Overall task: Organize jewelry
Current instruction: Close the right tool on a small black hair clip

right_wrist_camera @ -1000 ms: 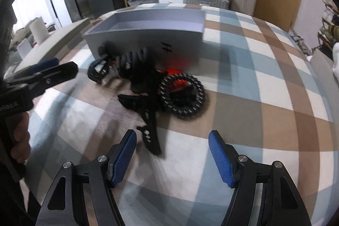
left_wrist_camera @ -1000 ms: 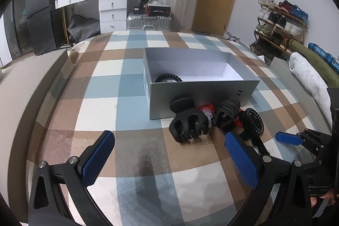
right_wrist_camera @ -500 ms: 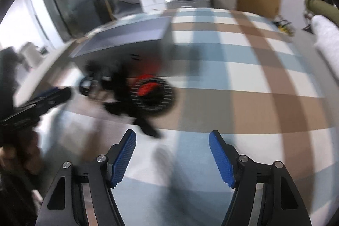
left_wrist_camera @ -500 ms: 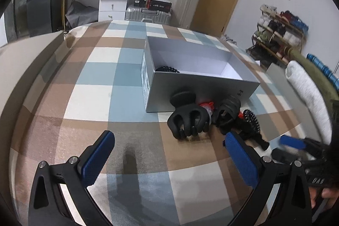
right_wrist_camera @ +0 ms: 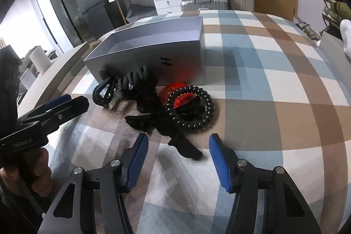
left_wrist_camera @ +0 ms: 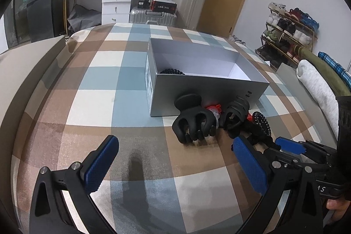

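Note:
A grey open box (left_wrist_camera: 208, 91) stands on the checked cover, with a black coil hair tie (left_wrist_camera: 172, 71) inside. Before its front wall lie a large black claw clip (left_wrist_camera: 194, 124), a smaller black claw clip (left_wrist_camera: 237, 111), a red piece (left_wrist_camera: 212, 108) and a black spiral hair tie (left_wrist_camera: 262, 124). My left gripper (left_wrist_camera: 175, 152) is open, short of the large clip. My right gripper (right_wrist_camera: 178, 146) is closing its jaws; the tail of a black bow clip (right_wrist_camera: 186, 149) lies between the pads, untouched. The spiral hair tie (right_wrist_camera: 193, 111) rings the red piece (right_wrist_camera: 175, 91) just beyond.
The checked cover (left_wrist_camera: 98, 102) spreads wide to the left of the box. A rolled grey blanket (left_wrist_camera: 318, 89) lies at the right edge, a shoe rack (left_wrist_camera: 289, 32) behind it. Suitcases (left_wrist_camera: 153, 16) and white drawers (left_wrist_camera: 116, 6) stand beyond the far edge. A hand (right_wrist_camera: 41, 170) holds the left gripper.
The right wrist view swung away with blur, then came back closer to the pile; its jaws stand narrower, with the bow's tail between them. The left gripper kept still.

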`<state>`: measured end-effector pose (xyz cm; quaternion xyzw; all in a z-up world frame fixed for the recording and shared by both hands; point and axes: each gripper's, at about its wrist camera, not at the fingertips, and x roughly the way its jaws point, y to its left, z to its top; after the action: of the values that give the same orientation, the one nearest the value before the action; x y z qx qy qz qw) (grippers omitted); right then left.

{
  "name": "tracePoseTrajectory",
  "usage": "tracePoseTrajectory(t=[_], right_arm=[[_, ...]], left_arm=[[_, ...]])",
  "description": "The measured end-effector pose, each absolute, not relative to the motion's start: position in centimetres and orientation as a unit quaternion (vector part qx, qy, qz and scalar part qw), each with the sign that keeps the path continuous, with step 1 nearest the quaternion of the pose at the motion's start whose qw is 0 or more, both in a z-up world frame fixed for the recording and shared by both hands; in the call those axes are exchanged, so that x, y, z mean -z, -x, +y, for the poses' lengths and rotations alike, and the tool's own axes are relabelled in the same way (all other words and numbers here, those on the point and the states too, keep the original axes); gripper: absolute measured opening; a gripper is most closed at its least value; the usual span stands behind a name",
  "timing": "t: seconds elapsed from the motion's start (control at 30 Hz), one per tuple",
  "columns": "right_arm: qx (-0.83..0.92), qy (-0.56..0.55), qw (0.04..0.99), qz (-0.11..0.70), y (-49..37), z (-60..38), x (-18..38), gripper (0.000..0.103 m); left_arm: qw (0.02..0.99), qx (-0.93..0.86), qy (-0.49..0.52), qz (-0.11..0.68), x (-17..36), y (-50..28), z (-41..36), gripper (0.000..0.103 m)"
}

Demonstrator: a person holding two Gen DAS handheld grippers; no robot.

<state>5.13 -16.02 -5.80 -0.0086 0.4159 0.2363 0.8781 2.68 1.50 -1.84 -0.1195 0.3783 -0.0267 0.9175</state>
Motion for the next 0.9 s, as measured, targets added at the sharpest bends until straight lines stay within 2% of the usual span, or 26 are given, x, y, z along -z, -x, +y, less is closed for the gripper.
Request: tracePoseTrajectory(t=[0.1, 0.13, 0.2, 0.23, 0.3, 0.6, 0.9], right_arm=[[-0.236, 0.015, 0.879, 0.414, -5.2, -16.1, 5.7, 0.043], [-0.238, 0.019, 0.879, 0.414, -5.2, -16.1, 5.8, 0.033], [-0.247, 0.021, 0.877, 0.412, -5.1, -16.2, 5.8, 0.025], [-0.26, 0.021, 0.874, 0.41, -5.0, -16.2, 5.7, 0.017], [-0.277, 0.02, 0.874, 0.4, -4.6, -16.2, 5.4, 0.012], [-0.321, 0.001, 0.87, 0.375, -3.7, -16.0, 4.0, 0.012], [-0.315, 0.043, 0.86, 0.4, -4.2, -14.8, 5.5, 0.015]], left_arm=[[0.916, 0.027, 0.122, 0.382, 2.0, -2.8, 1.6, 0.102], [0.915, 0.026, 0.122, 0.383, 2.0, -2.7, 1.6, 0.102], [0.915, 0.027, 0.123, 0.384, 2.0, -2.8, 1.6, 0.102], [0.915, 0.026, 0.124, 0.384, 2.0, -2.8, 1.6, 0.102], [0.914, 0.025, 0.123, 0.385, 2.0, -2.8, 1.5, 0.102], [0.913, 0.022, 0.123, 0.389, 2.1, -2.8, 1.5, 0.102], [0.912, 0.022, 0.121, 0.391, 2.2, -2.9, 1.5, 0.102]])
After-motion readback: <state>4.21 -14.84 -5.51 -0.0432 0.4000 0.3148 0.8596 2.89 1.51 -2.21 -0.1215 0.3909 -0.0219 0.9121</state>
